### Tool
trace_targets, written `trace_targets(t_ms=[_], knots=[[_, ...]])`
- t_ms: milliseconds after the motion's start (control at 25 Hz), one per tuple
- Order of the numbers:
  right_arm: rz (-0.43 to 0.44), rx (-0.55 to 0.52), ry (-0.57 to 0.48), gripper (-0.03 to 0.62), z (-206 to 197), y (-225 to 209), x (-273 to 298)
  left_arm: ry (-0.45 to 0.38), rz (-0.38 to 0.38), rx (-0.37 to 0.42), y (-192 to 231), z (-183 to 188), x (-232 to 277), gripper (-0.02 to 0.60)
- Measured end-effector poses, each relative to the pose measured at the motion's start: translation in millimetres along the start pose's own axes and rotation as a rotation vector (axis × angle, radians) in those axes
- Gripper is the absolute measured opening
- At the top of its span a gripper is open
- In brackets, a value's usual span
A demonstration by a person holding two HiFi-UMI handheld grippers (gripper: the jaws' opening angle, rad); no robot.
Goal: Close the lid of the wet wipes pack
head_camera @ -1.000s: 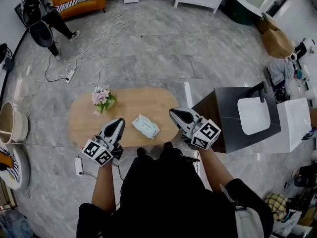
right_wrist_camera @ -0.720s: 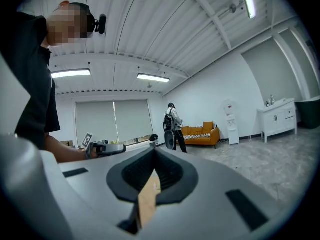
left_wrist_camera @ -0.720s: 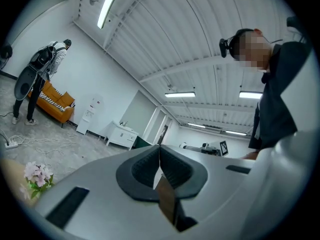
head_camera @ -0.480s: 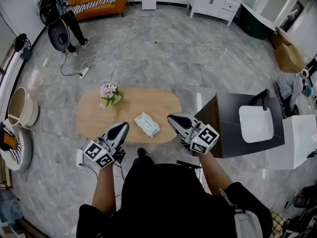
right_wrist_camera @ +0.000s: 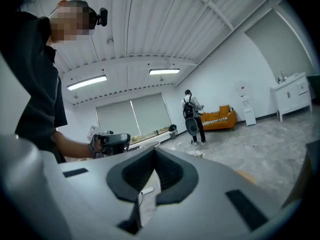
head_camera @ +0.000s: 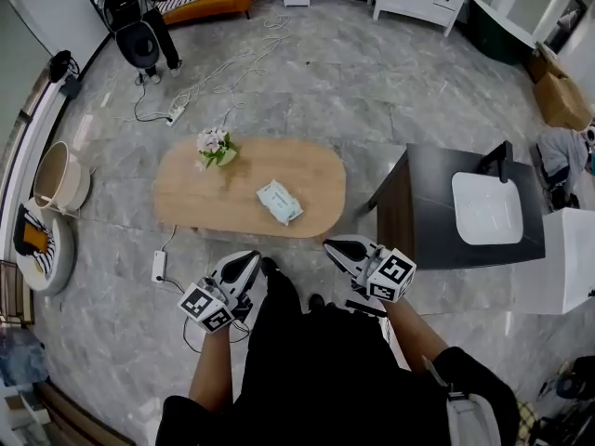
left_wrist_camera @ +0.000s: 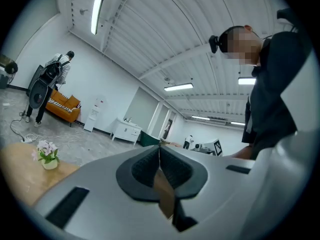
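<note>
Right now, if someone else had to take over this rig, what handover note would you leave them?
Left gripper: shut, empty, held short of the near edge of the oval wooden table.
Right gripper: shut, empty, also off the table.
Wet wipes pack: lies on the table, right of centre, apart from both grippers; flowers stand at the far left.
Done: unclear; the pack is too small in the head view to tell whether the lid is down.
Left: reach the pack, check the lid, press it shut if open.

pale blue-white wipes pack (head_camera: 279, 202); tan wooden table (head_camera: 204, 210); orange sofa (head_camera: 219, 7); grey marbled floor (head_camera: 372, 110)
</note>
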State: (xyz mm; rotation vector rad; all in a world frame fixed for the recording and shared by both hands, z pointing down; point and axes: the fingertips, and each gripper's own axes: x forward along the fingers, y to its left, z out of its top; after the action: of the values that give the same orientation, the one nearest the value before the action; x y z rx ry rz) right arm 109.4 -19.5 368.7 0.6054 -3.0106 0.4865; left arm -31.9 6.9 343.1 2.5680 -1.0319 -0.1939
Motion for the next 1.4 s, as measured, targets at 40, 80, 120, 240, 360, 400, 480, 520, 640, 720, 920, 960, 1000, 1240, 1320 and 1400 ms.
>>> trace_targets(t_ms=[40, 80, 120, 240, 360, 400, 480, 520, 640, 720, 920, 960, 1000, 1240, 1320, 1400], knots=[[0.008, -0.002, 0.004, 0.009, -4, 4, -4, 0.008, 0.013, 0.002, -4, -5, -4, 0.017], [0.017, -0.007, 0.005, 0.009, -5, 7, -5, 0.015, 0.027, 0.008, -7, -9, -7, 0.017], [0.026, -0.012, 0.003, 0.009, -5, 10, -7, 0.022, 0.040, 0.015, -10, -13, -9, 0.017], [0.048, -0.022, -0.014, 0.009, 0, 21, -8, 0.054, 0.080, 0.045, -20, -22, -14, 0.017], [0.074, -0.050, -0.034, 0.009, 11, 34, -5, 0.081, 0.092, 0.088, -27, -24, -17, 0.017], [0.084, -0.059, -0.039, 0.009, 13, 39, -3, 0.084, 0.092, 0.095, -28, -24, -18, 0.017], [0.105, -0.073, -0.043, 0.009, 15, 47, 0, 0.080, 0.093, 0.101, -31, -21, -21, 0.017], [0.115, -0.081, -0.039, 0.009, 14, 51, 2, 0.073, 0.094, 0.104, -31, -20, -23, 0.017], [0.127, -0.088, -0.029, 0.009, 12, 57, 6, 0.062, 0.102, 0.090, -33, -24, -30, 0.017], [0.134, -0.086, -0.039, 0.009, 14, 63, 5, 0.067, 0.114, 0.066, -35, -32, -39, 0.017], [0.132, -0.088, -0.027, 0.009, 11, 61, 0, 0.060, 0.131, 0.046, -35, -41, -42, 0.017], [0.132, -0.085, -0.028, 0.009, 10, 62, -1, 0.060, 0.129, 0.041, -36, -41, -42, 0.017], [0.131, -0.082, -0.031, 0.009, 10, 62, -2, 0.062, 0.128, 0.037, -37, -42, -42, 0.017], [0.129, -0.070, -0.035, 0.009, 7, 64, -7, 0.075, 0.117, 0.041, -43, -43, -35, 0.017], [0.129, -0.067, -0.038, 0.009, 7, 64, -8, 0.078, 0.116, 0.038, -44, -45, -34, 0.017], [0.130, -0.066, -0.036, 0.009, 5, 63, -10, 0.083, 0.116, 0.036, -45, -48, -34, 0.017]])
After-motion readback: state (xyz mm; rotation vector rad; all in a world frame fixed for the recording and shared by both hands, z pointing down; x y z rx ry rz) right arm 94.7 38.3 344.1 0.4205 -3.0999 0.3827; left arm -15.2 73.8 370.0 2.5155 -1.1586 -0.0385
